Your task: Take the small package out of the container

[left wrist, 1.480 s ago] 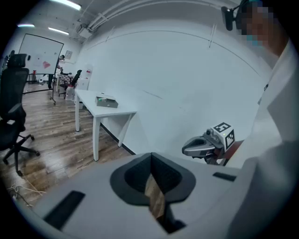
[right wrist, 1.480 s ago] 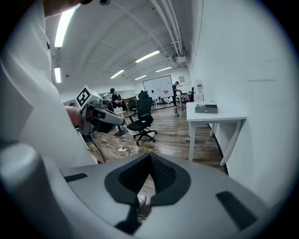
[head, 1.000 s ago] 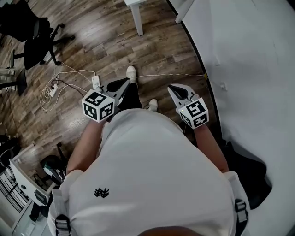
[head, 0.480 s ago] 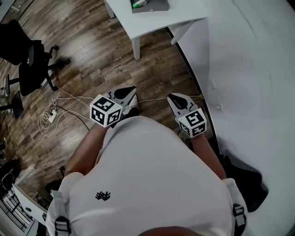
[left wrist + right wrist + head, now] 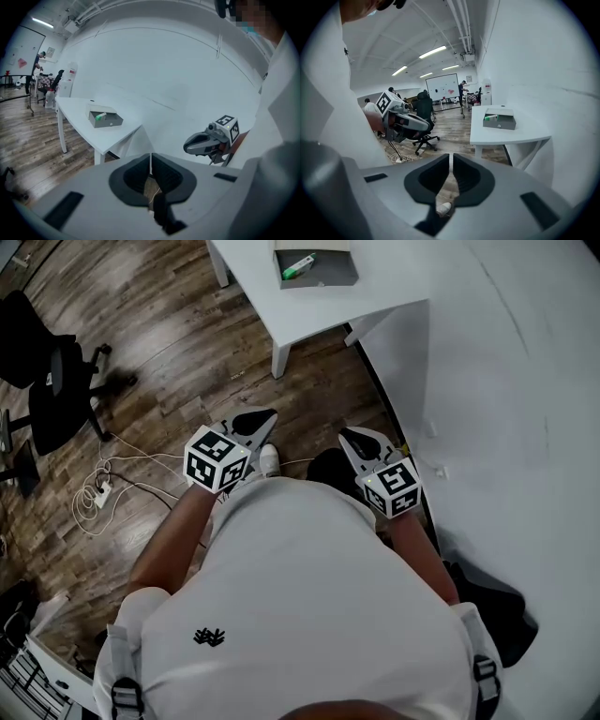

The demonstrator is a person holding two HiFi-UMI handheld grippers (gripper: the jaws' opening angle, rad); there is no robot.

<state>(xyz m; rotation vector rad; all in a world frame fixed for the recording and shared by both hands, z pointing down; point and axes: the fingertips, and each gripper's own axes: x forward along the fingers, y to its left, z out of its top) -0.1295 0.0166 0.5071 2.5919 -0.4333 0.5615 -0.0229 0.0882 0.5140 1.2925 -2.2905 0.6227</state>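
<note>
A grey open container (image 5: 316, 266) stands on a white table (image 5: 375, 292) at the top of the head view, with a small green-and-white package (image 5: 299, 266) inside it. The container (image 5: 106, 118) and package (image 5: 98, 117) show far ahead in the left gripper view, and the container (image 5: 499, 119) and package (image 5: 488, 118) likewise in the right gripper view. My left gripper (image 5: 262, 416) and right gripper (image 5: 352, 435) are held in front of the person's body over the wooden floor, well short of the table. The jaws of each are shut, with nothing between them.
A white wall (image 5: 506, 381) runs along the right. Black office chairs (image 5: 56, 381) and a cable with a power strip (image 5: 94, 493) lie on the floor at the left. The person's shoe (image 5: 269, 458) is below the grippers. People and a whiteboard (image 5: 445, 89) are far back.
The person has walked forward: the table with the container has come into the head view from the top and grown nearer. Both grippers stay shut, held side by side.
</note>
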